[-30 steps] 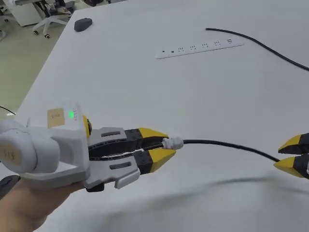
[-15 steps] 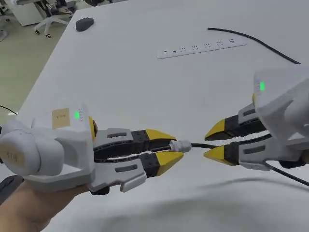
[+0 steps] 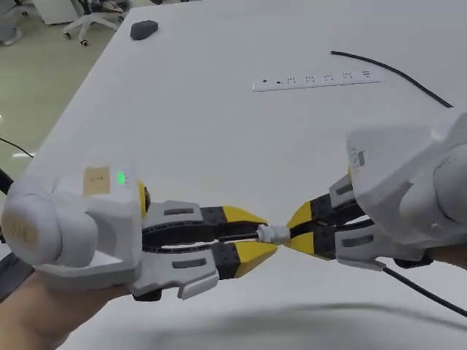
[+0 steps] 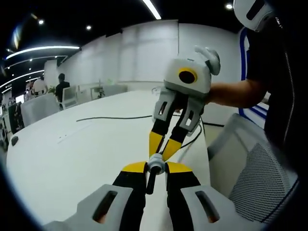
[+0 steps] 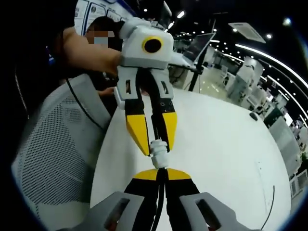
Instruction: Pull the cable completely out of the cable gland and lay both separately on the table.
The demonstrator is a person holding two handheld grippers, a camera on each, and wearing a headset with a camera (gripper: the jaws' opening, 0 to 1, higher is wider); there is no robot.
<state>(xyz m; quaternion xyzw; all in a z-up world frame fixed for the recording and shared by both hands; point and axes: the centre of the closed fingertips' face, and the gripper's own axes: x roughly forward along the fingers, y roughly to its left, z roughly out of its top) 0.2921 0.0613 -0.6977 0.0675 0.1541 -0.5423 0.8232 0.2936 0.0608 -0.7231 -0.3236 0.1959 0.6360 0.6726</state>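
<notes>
The table (image 3: 219, 124) lies under 2 grippers that meet tip to tip above its near part. The left gripper (image 3: 266, 235) is clamped on the rear of the gland. The right gripper (image 3: 293, 232) was at the far right edge with its jaws apart 1 s ago. By 0.5 s ago it was straddling the cable, still open. It has now come in, and its jaws are closed on the cable just beside the gland.

A strip (image 3: 319, 78) lies well apart, farther up the table. The cable (image 3: 423, 292) trails out from under the right gripper toward the lower right and still runs through the gland. The gland (image 3: 275, 234), held in the air, shows its white head past the left yellow tips.

With both grips apparently set, the pull looks ready to start. Nothing is out yet, and neither part is laid down.
</notes>
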